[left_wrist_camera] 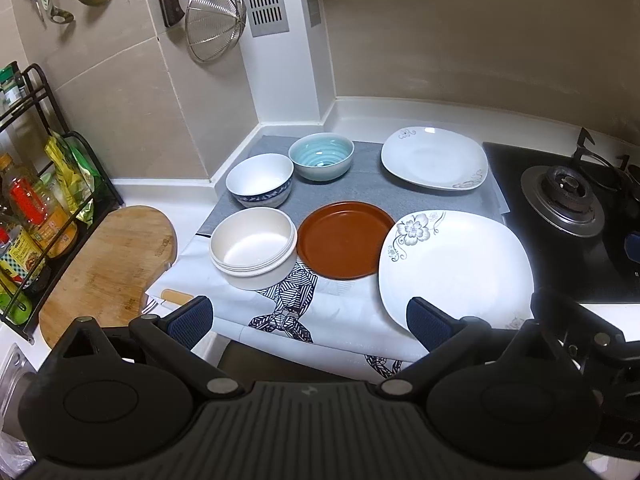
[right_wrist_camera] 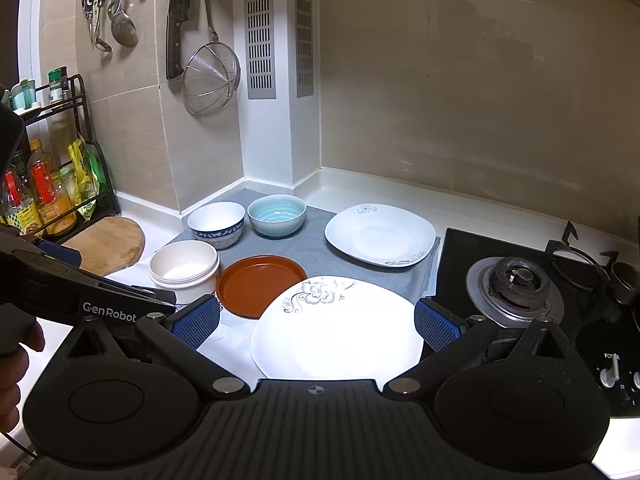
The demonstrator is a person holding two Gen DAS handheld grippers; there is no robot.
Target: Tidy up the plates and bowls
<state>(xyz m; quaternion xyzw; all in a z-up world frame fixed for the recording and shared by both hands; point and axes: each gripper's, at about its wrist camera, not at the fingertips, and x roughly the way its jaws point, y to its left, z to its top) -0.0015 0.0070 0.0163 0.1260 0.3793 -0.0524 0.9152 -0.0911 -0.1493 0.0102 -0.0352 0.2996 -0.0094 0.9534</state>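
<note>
Left gripper (left_wrist_camera: 308,318) spread fully wide, gripping nothing; brown plate (left_wrist_camera: 346,239) and cream bowl (left_wrist_camera: 253,245) just beyond its fingertips. Right gripper (right_wrist_camera: 317,322) equally wide and empty, poised over the large flowered plate (right_wrist_camera: 340,328) lying between its pads, untouched. Farther ahead: blue-rimmed bowl (right_wrist_camera: 216,219), teal bowl (right_wrist_camera: 277,214), smaller white plate (right_wrist_camera: 380,234).

Near plate (right_wrist_camera: 336,332) edge behind right hand-held gripper (right_wrist_camera: 316,320)

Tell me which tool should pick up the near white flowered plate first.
Right. The right tool is open with the near flowered plate centred between its pads. The left tool is also open, but the plate sits off to its right side, behind one pad.
</note>
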